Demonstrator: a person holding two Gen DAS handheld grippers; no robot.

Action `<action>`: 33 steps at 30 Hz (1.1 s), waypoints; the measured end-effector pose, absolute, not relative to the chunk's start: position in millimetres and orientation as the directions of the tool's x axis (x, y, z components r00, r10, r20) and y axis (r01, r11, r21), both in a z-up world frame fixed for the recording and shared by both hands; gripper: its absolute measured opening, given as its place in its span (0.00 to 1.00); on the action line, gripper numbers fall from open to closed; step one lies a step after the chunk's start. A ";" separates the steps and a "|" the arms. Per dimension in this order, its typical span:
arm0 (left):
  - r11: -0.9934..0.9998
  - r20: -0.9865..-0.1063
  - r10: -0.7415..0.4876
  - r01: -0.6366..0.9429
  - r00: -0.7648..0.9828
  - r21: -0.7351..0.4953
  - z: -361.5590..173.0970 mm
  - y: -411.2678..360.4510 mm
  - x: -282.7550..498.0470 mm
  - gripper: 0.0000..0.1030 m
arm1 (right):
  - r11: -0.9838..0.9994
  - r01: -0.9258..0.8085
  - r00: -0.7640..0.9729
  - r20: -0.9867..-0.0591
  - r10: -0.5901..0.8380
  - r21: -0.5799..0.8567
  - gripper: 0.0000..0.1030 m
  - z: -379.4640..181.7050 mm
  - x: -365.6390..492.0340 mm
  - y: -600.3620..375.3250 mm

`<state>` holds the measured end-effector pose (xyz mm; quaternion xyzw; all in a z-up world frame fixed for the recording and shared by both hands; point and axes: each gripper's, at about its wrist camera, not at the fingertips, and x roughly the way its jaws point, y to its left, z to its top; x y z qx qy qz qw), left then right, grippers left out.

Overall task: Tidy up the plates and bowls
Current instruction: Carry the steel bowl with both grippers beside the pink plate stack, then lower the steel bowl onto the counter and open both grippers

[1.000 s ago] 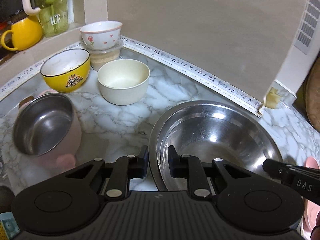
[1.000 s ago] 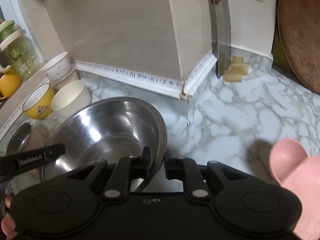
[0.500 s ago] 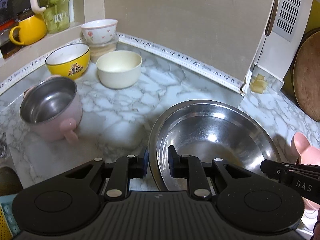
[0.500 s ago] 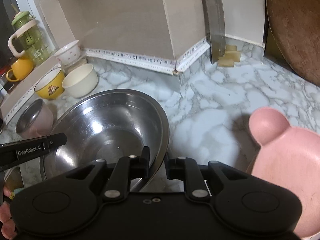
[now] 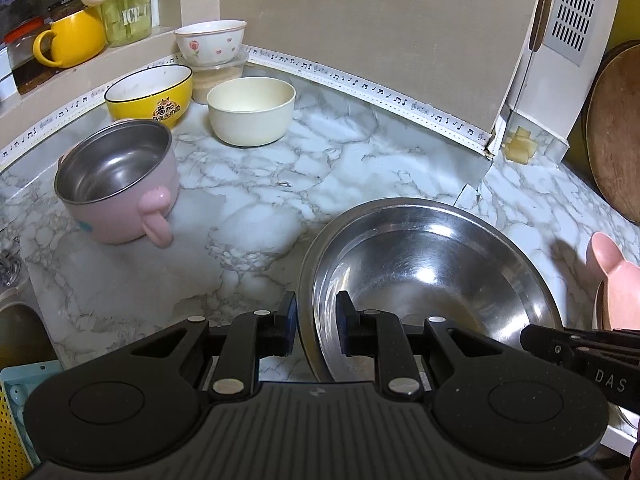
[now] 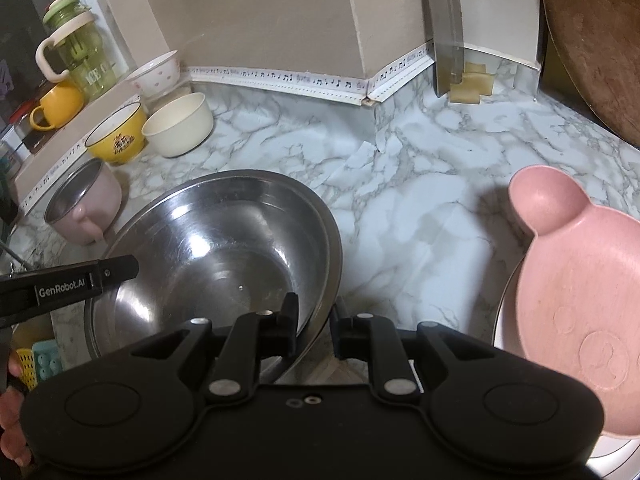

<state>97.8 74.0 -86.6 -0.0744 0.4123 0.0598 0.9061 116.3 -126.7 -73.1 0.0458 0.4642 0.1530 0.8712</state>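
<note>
Large steel mixing bowl [image 5: 432,276], empty, interior wet-looking, at the near edge of the marble-pattern counter [image 5: 280,168]; whether its base rests on the counter cannot be told. Left gripper [image 5: 316,322]: fingers [image 5: 286,326] drawn nearly together, clamped on the bowl's left rim, one finger outside the wall and one inside. Right gripper [image 6: 314,326]: fingers [image 6: 290,328] likewise nearly closed, pinching the bowl's right rim, one finger inside and one outside. Pink steel-lined bowl with handle nub [image 5: 118,188], tilted toward the viewer, at the counter's left side, well apart from the steel bowl. Yellow bowl with dark rim and printed emblem [image 5: 150,94], upright, near the back-left corner. Cream bowl [image 5: 251,110], upright, just beside the yellow bowl toward the right. White bowl with pink hearts and flower [image 5: 211,42], set on top of a lidded clear container [image 5: 218,80] in the back-left corner against the wall trim. Pink bear-shaped plate [image 6: 580,312], at the counter's near right edge, lying over a pale plate [image 6: 506,320] beneath it. Yellow mug [image 5: 72,38] and green jug with white handle [image 5: 120,0] on the raised ledge behind the back-left corner. Round wooden board [image 5: 616,132] leaning at the right. Knife blade [image 6: 448,28] upright at the back wall.
</note>
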 end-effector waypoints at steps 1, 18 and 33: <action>0.981 -0.757 0.048 -0.172 0.651 -0.086 -87.3 74.1 97.5 0.19 | 0.949 -0.228 0.520 -0.796 0.309 0.219 0.17 -74.1 115.6 -125.8; 0.982 -0.779 0.050 -0.173 0.626 -0.076 -101.9 73.8 97.3 0.19 | 0.950 -0.234 0.512 -0.805 0.300 0.206 0.17 -79.1 113.0 -122.6; 0.983 -0.783 0.024 -0.158 0.622 -0.095 -100.1 79.8 96.2 0.24 | 0.960 -0.186 0.527 -0.803 0.279 0.211 0.34 -76.3 112.2 -130.3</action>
